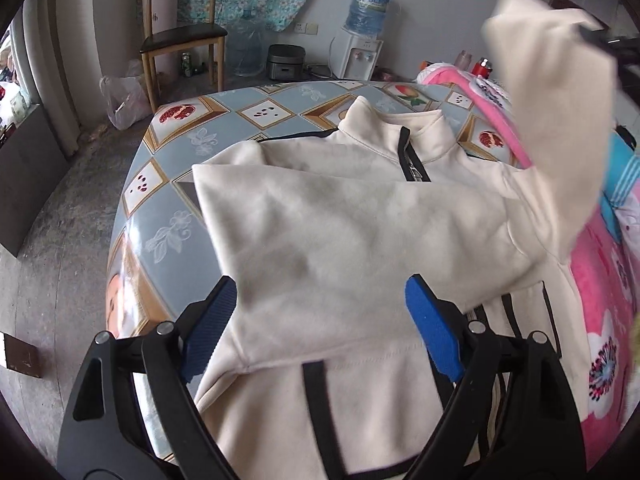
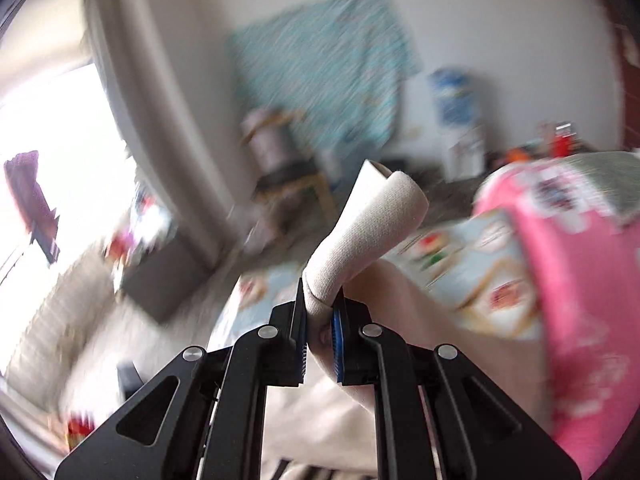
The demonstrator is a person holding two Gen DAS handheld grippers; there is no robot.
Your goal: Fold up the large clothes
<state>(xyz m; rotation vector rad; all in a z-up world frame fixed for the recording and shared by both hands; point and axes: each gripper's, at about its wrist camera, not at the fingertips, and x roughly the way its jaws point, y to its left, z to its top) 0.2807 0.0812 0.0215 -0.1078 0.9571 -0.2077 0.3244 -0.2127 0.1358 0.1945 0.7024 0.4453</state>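
A cream zip-neck sweatshirt with black trim lies front up on the patterned table, its left sleeve folded across the chest. My left gripper hovers open above the lower chest, blue pads wide apart, nothing between them. The right sleeve is lifted high at the right of the left wrist view, its cuff held by a dark gripper part at the edge. In the blurred right wrist view my right gripper is shut on that ribbed cream cuff, which sticks up past the pads.
A pink flowered blanket piles along the table's right side. Beyond the table stand a wooden chair, a water dispenser, a rice cooker and a plastic bag on the grey floor.
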